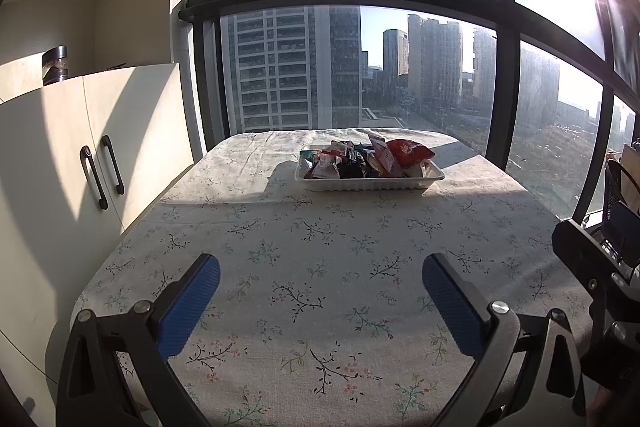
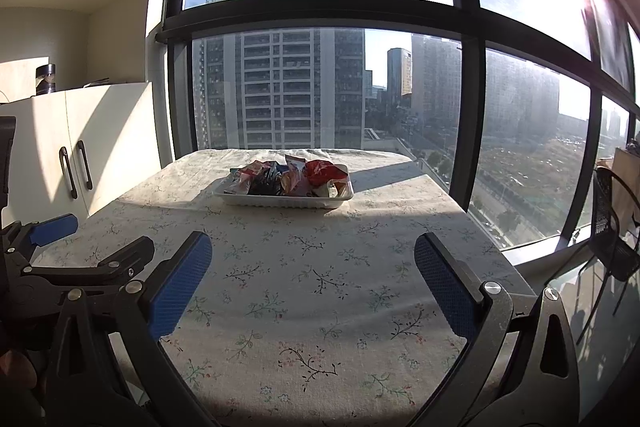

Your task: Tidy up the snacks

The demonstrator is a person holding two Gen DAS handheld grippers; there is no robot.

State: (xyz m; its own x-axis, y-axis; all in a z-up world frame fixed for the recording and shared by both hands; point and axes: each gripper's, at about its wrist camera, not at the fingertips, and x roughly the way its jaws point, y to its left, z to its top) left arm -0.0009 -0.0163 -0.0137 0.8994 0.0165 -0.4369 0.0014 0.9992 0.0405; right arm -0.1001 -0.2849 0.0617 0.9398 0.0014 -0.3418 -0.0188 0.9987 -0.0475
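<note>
1. Blue textured pads line both fingers of the left gripper (image 1: 320,281); its jaws stand wide apart and hold nothing, with only the tablecloth showing between them
2. Blue pads likewise face each other on the right gripper (image 2: 313,259); its jaws are also spread wide and empty
3. Both tools hang above the near part of the floral tablecloth (image 1: 320,227), side by side, each visible at the edge of the other's view
4. At the far side of the table, close to the window (image 1: 360,67), sits a white tray (image 1: 370,183) in full sunlight
5. Mixed snack packets (image 1: 352,159) are piled in the tray, a red bag (image 1: 408,151) at its right end; no packets lie on the cloth outside it
6. Judged step: the snacks appear gathered already, or sorting within the tray is not begun; the views cannot settle which
7. Any next move calls for a forward reach across the bare cloth, well apart from the tray at present, keeping the jaws open until a packet lies between the pads
</note>
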